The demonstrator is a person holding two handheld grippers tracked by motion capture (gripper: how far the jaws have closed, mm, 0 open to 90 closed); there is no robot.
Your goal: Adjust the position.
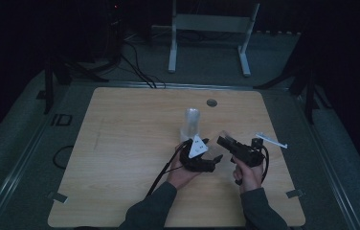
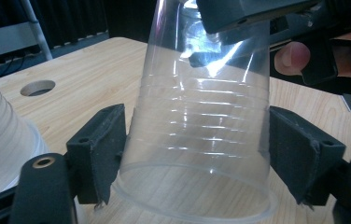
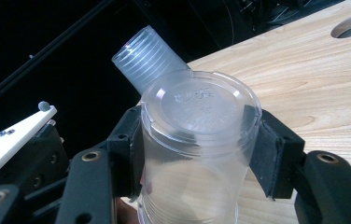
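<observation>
A clear plastic cup [image 2: 197,121] hangs upside down just above the wooden table [image 1: 120,143], rim toward the tabletop. My right gripper [image 3: 197,149] is shut on it near its base, a pad pressing on each side of the cup [image 3: 197,140]. My left gripper [image 2: 197,154] reaches around the same cup lower down, close to the rim, and both pads lie against its sides. In the high view the left gripper [image 1: 215,162] and right gripper [image 1: 223,141] meet right of the table's middle. A stack of clear cups [image 1: 192,122] stands upside down just behind them.
The cup stack [image 2: 1,144] is close on the left gripper's left side. A round hole [image 1: 211,102] is cut in the table's far edge. A thin white strip [image 1: 271,140] lies at the right. A white frame [image 1: 209,24] stands on the floor beyond the table.
</observation>
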